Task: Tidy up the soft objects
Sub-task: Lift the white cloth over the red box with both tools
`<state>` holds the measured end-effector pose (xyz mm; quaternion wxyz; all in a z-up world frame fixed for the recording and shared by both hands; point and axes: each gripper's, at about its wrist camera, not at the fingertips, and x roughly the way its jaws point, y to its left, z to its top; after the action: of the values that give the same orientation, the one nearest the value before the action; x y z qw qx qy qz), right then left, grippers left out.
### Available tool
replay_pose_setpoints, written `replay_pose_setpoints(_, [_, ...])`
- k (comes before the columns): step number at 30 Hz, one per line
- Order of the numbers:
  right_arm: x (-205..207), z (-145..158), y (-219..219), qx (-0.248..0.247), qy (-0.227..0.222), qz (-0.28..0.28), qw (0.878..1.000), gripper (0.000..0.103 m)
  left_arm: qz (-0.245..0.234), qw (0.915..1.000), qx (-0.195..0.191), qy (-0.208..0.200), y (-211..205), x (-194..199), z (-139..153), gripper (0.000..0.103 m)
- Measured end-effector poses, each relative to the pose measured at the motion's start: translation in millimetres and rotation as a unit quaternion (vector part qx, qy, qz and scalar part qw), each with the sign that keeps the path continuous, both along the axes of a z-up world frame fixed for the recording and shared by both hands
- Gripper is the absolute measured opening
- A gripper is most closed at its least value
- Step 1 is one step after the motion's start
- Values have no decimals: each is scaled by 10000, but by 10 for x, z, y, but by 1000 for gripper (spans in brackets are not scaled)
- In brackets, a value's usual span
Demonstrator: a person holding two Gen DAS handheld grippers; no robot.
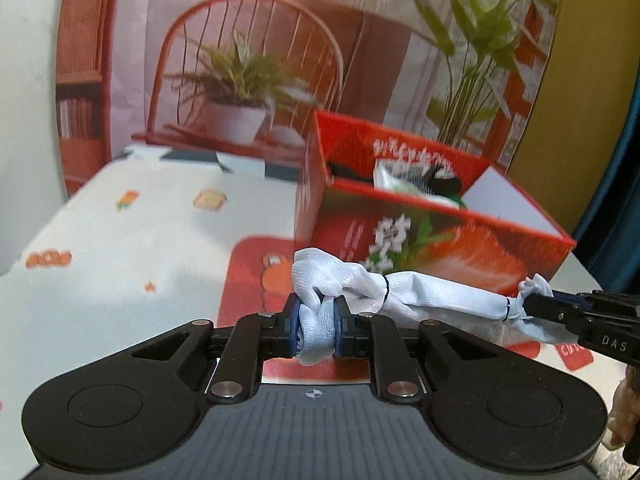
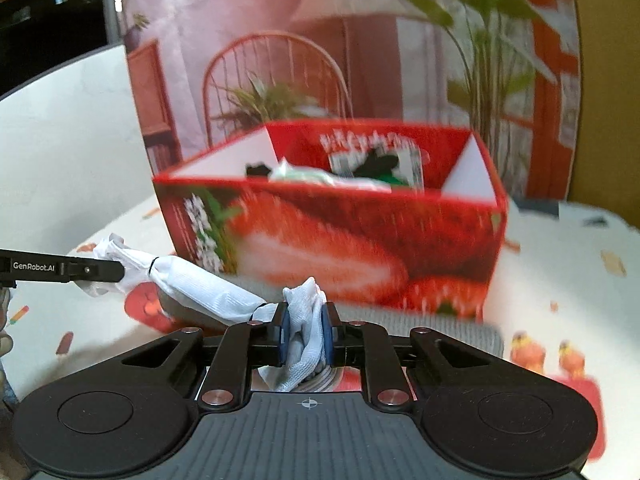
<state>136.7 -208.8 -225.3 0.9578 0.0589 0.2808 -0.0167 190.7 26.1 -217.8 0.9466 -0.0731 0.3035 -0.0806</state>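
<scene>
Cartoon-print table [image 1: 120, 240] | left tongs [image 1: 316, 326] and right tongs [image 2: 306, 334] clamped opposite ends of white tied cloth roll [image 1: 440, 296], likely for carrying into strawberry box [image 2: 340, 232].

"DAS" on right claw [image 1: 532, 306], "GenRobot.AI" on left claw [image 2: 120, 271]

A printed backdrop [image 1: 280, 40] hangs behind the bench, showing a wooden spindle-back chair, a pale pleated lampshade, a potted spiky plant and tall green leaves. The bench itself wears a white cloth [image 1: 140, 240] scattered with small orange and tan cartoon prints. On the cloth lies a red mat with an orange bear face [image 1: 260, 272]. A mustard-yellow wall [image 1: 580, 80] shows at the far right.
</scene>
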Motion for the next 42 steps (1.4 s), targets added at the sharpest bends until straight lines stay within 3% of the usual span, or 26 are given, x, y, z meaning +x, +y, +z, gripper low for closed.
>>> replay_pose_setpoints(12, [199,540,27,-414,-644,323,9965,15,90,9974,85,-713,52,-17,501,17])
replay_pose_setpoints(24, [490,968,-227,-577,-971,122,9935,15,-221,9947,62,-1001,-104,272,860,17])
replay_pose_setpoints(29, [644,964,-398,-599,-731,3,9955,15,-525,9965,73,-653,-211,562,811,17])
replay_pose_setpoints(36, [880,693,-607,-360,84,-116,9992,15,-836,9961,252,109,-350,980,519,17])
replay_pose_setpoints(42, [954,485,-642,-281,347,-219,9988,15,-963,9944,361,251,-458,1182,462,17])
